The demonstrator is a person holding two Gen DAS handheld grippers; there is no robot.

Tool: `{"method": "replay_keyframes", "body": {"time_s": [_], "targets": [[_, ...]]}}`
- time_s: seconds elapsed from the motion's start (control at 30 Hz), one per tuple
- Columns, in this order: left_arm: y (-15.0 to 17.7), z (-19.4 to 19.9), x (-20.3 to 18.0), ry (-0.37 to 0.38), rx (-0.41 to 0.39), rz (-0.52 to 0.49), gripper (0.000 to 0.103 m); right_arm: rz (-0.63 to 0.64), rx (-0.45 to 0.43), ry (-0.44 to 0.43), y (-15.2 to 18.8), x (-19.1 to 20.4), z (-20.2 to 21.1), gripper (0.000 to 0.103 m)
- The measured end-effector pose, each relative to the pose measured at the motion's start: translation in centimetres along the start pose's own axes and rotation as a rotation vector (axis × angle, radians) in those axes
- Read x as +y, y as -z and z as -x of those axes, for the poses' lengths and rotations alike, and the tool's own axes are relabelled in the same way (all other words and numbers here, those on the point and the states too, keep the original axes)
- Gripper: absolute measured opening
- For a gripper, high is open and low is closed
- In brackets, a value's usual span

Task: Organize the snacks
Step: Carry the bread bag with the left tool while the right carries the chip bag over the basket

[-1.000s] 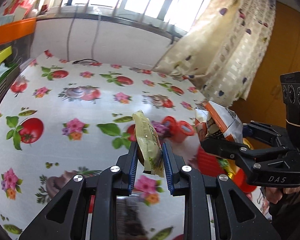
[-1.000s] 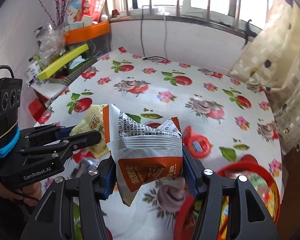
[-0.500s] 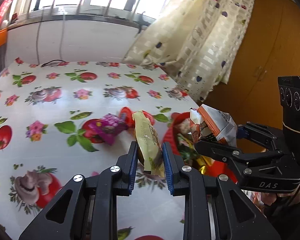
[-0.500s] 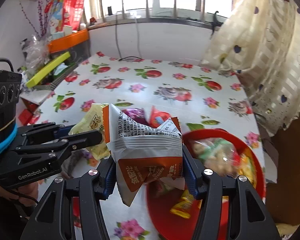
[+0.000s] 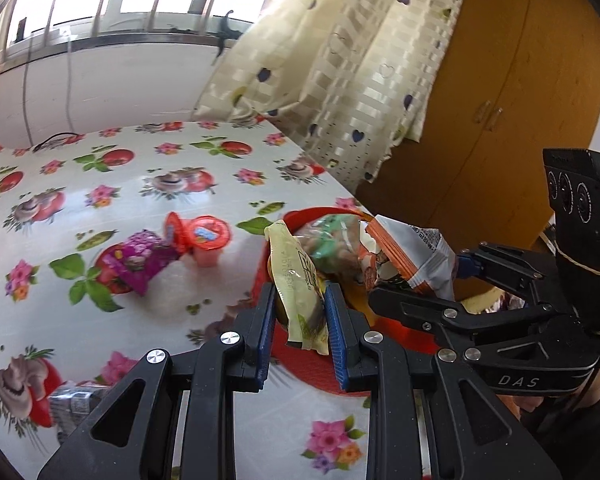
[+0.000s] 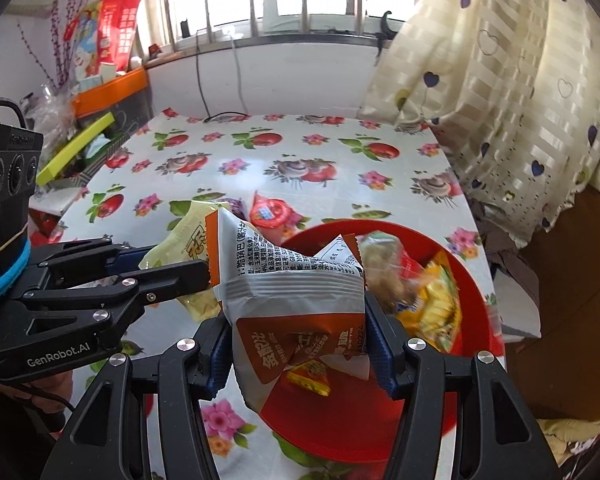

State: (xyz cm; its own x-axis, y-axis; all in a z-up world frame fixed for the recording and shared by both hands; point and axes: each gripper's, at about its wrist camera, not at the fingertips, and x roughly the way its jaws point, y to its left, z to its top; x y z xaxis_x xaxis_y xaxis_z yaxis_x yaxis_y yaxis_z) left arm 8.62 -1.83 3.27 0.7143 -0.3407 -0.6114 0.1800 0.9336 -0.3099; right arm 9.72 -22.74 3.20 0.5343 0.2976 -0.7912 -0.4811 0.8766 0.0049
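Note:
My left gripper is shut on a pale yellow snack packet, held edge-on above the left rim of the red bowl. The same packet shows in the right wrist view, with the left gripper coming in from the left. My right gripper is shut on a white and orange crisp bag, which hangs over the near left part of the red bowl. Several wrapped snacks lie inside the bowl. The right gripper and its bag hover just right of the yellow packet.
A purple packet and two red-lidded jelly cups lie on the flowered tablecloth left of the bowl. A grey wrapper lies near the front. A curtain hangs at the right; clutter and boxes stand at the far left.
Both grippers have swung to the right across the table with their packets. The red bowl has come from the view's edge to lie under both of them.

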Motion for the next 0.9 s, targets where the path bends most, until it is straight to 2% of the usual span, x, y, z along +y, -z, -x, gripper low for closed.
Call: {"method": "replay_keyframes", "body": {"time_s": [0.4, 0.9], "targets": [[0.5, -2.8, -3.4, 0.06, 0.062, -0.064, 0.026, -0.05, 0.02, 0.032, 2.1, -3.0, 0.5, 0.055], [1.6, -6.1, -4.8, 0.081, 0.153, -0.089, 0.026, -0.099, 0.068, 0.038, 3.9, -5.9, -0.6, 0.057]]}}
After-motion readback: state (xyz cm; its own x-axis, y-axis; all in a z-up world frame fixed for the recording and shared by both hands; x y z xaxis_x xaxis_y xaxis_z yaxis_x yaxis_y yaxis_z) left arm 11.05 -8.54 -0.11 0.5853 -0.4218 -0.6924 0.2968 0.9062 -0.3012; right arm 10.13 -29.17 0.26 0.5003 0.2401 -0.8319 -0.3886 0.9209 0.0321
